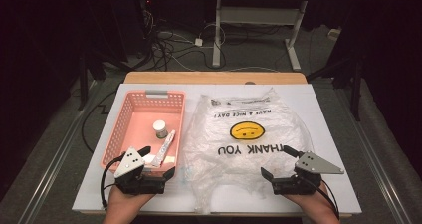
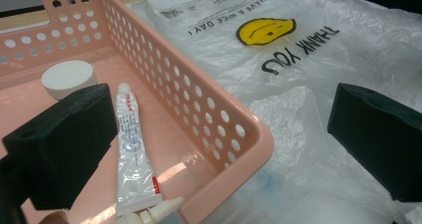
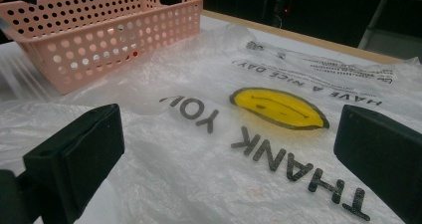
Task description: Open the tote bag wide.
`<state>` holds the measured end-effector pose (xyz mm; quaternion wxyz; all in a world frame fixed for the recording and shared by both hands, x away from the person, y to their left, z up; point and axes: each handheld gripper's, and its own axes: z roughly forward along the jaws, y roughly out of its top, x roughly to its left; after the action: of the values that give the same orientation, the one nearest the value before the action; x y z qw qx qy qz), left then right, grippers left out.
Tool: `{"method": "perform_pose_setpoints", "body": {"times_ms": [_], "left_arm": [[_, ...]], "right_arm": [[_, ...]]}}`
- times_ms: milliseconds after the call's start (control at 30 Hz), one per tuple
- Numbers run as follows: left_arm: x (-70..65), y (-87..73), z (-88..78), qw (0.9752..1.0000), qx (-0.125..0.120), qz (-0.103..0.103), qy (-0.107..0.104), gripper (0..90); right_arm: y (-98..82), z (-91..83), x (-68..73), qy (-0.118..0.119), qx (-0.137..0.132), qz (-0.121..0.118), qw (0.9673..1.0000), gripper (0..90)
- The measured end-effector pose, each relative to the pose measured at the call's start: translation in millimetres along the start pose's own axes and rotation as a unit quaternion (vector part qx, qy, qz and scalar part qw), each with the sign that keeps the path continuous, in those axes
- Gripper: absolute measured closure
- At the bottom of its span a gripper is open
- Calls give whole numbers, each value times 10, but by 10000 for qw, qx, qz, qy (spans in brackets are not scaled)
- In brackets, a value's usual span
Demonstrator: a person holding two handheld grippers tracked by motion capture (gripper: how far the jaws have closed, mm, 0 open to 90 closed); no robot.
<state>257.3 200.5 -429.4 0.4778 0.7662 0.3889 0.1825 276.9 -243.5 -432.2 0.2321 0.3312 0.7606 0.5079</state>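
Both hand-held grippers, left (image 1: 159,163) and right (image 1: 275,163), were held released at the bench's (image 1: 328,134) near edge. The plastic bag (image 1: 244,144) lay flat beside the basket (image 1: 130,115); opening its mouth was judged next.

We see the clear plastic bag (image 1: 244,139) lying flat and crinkled, smiley print facing up, just right of the pink perforated basket (image 1: 124,122) holding a tube (image 1: 164,148)

table brightly lit from above | surroundings dark | gripper views soft, near parts blurred
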Motion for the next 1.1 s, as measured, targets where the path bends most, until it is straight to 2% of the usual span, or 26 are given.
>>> {"method": "perform_pose_setpoints", "body": {"times_ms": [133,333,433,467,500,600,633,833,867,900,1100], "left_arm": [[17,-23,-27,9999,-118,-86,-3,0],[57,-26,-51,9997,-208,-94,43,0],[71,-22,-52,9998,-135,-135,14,0],[82,-16,-55,9998,-46,-176,-57,0],[88,-11,-58,9997,-10,-207,-93,0],[88,-8,-68,9998,-30,-151,113,0],[88,-8,-68,9998,-30,-151,113,0],[98,-24,-62,9998,4,-143,106,0],[95,-22,-63,9998,-8,-145,100,0],[93,-19,-66,9999,-23,-137,92,0],[80,-14,-70,9999,-56,-83,51,0]], "right_arm": [[13,-2,5,11,-22,-23,10000,1],[37,-32,-8,-19,-36,-52,10000,1],[53,-68,-66,-97,-63,-29,9999,1],[53,-68,-66,-97,-63,-29,9999,1],[55,-83,-92,-115,-68,-22,9999,1],[52,-140,-205,-277,-72,90,9995,1],[52,-140,-205,-277,-72,90,9995,1],[-9,-228,-449,-625,25,217,9978,1],[-9,-228,-449,-625,25,217,9978,1],[-40,-241,-528,-697,70,252,9972,1],[-121,-275,-707,-921,186,416,9947,1]]}}
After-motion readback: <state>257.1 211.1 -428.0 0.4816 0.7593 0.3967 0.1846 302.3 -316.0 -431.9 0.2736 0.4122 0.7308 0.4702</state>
